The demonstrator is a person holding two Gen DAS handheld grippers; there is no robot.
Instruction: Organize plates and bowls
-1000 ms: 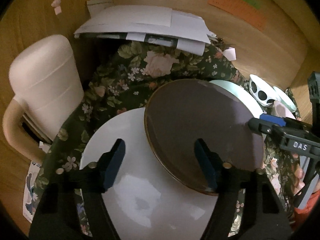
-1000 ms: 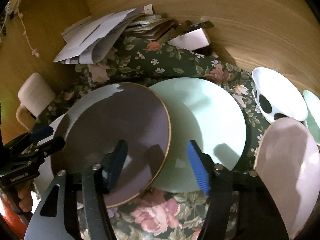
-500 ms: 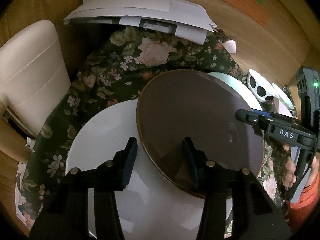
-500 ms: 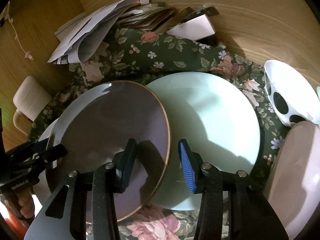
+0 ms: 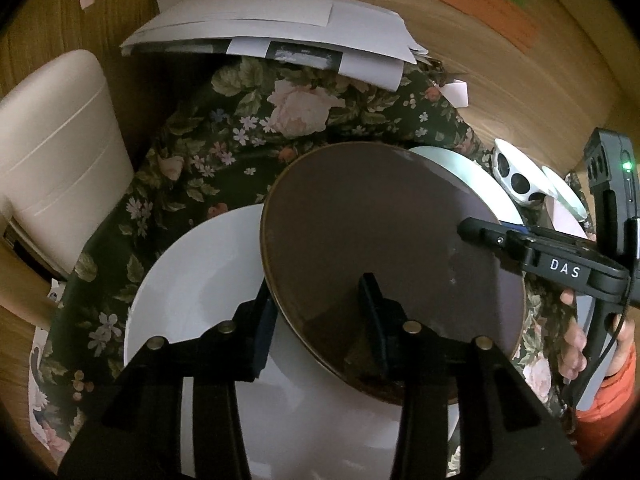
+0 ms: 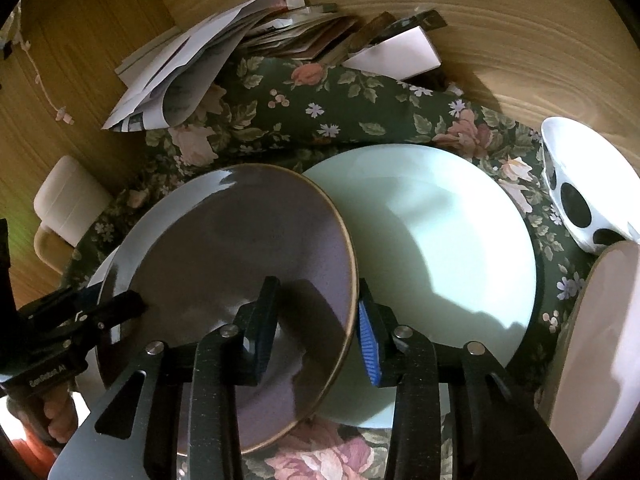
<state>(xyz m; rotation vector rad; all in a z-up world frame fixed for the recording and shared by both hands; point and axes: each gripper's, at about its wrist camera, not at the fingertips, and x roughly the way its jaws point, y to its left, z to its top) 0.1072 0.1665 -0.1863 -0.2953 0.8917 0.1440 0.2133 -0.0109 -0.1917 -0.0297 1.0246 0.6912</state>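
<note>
Tilting brown plate [image 6: 240, 280], right rim raised

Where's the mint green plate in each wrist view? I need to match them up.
Left wrist: green plate shows only as a sliver right of centre, behind the brown plate.
Right wrist: green plate fills the centre-right, largely in view.
Shared landmark: the spotted bowl, right of it in both.

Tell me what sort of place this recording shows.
Most likely a home dining table against a wood-panelled wall: a floral tablecloth carries everyday plates, such as the brown plate and pale green plate; loose papers are piled at the back and a cream chair stands alongside.
</note>
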